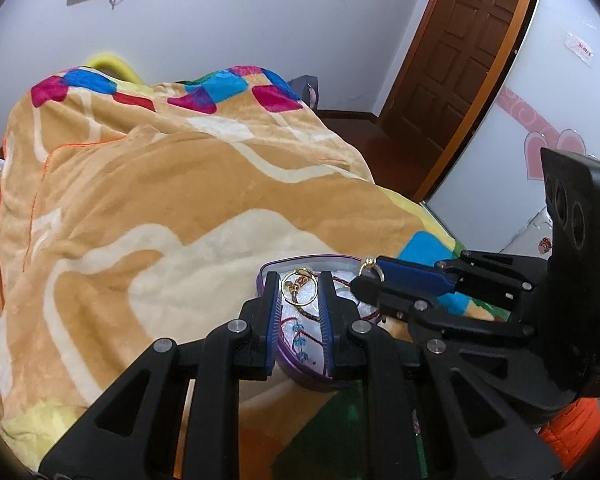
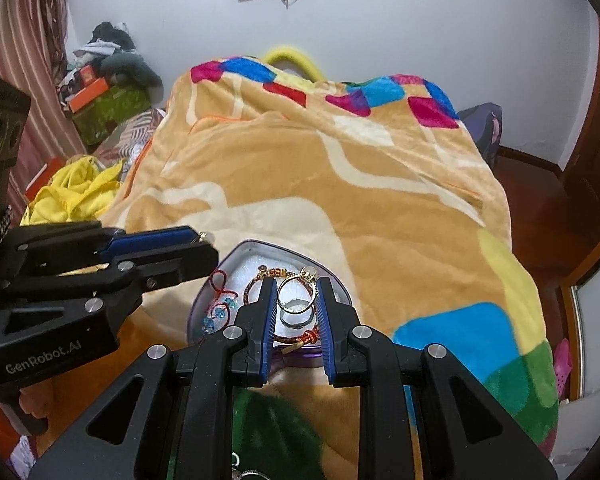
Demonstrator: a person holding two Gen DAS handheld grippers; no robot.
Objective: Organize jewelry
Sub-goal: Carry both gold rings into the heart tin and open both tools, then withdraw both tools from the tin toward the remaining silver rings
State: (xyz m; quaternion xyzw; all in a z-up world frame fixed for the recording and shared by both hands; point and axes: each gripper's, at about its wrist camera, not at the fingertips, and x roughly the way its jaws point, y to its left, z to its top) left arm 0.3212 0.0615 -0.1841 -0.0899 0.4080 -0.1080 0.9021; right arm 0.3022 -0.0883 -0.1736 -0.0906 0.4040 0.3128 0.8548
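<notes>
A purple heart-shaped jewelry box [image 2: 198, 304] with white lining sits on the blanket; it also shows in the left wrist view [image 1: 284, 356]. It holds a gold ring [image 2: 298, 286], a silver ring [image 2: 296, 316], a red cord bracelet [image 2: 300, 338] and blue beads [image 2: 218, 312]. My right gripper [image 2: 296, 292] hovers over the box with its jaws a little apart around the gold ring, gripping nothing. In the left wrist view my right gripper [image 1: 366, 276] looks shut on a small gold ring [image 1: 370, 266]. My left gripper [image 1: 298, 286] is open over the box and shows at left in the right wrist view [image 2: 204, 240].
An orange-and-cream fleece blanket [image 2: 340, 168] with coloured squares covers the bed. Yellow clothes [image 2: 76, 192] and boxes [image 2: 100, 100] lie at the left. A brown door [image 1: 460, 60] and a white wardrobe [image 1: 560, 100] stand at the right.
</notes>
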